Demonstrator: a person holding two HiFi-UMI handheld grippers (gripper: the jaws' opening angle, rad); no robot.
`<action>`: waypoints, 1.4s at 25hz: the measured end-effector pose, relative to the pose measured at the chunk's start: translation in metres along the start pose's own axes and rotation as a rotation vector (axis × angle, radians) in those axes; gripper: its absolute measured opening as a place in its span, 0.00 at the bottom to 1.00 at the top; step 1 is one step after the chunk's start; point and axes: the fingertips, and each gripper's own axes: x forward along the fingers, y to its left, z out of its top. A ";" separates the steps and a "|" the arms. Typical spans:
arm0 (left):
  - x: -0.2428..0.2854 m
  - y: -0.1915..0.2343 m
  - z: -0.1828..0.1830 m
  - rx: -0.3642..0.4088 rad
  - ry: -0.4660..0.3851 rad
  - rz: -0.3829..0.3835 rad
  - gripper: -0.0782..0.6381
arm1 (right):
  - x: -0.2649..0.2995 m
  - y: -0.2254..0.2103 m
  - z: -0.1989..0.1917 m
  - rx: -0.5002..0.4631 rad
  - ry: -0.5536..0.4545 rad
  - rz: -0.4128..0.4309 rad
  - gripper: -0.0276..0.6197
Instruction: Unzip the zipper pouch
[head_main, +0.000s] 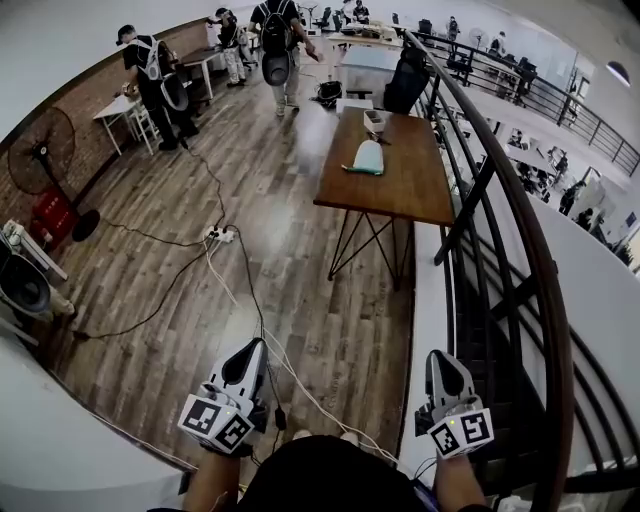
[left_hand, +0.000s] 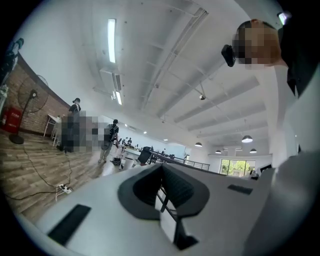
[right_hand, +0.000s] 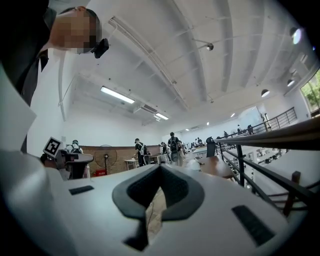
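Counter: wood top, warm brown, satin finish; thin dark metal legs beneath. Zipper pouch on the counter: pale, smooth-looking; material cannot be told. Floor left of the counter: wood planks, visible grain, low sheen. Railing right of the counter: dark painted metal. Left gripper and right gripper: matt light-grey plastic shells, jaws lined matt black

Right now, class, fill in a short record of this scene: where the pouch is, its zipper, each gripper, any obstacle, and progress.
pouch: pale green pouch lying on the wooden table, far ahead of the person
zipper: too small to tell
left gripper: shut, empty, held low
right gripper: shut, empty, held low
obstacle: power strip on the floor, left of the table
progress: pouch not yet reached
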 end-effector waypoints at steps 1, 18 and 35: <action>0.001 0.000 0.000 0.000 0.000 0.001 0.13 | 0.001 0.001 0.002 -0.003 -0.003 0.007 0.03; 0.016 -0.008 -0.002 0.009 0.009 -0.021 0.14 | -0.005 0.001 0.015 -0.019 -0.051 -0.021 0.09; -0.006 0.024 -0.004 0.030 0.052 -0.086 0.53 | 0.011 0.055 0.005 0.003 -0.045 -0.066 0.50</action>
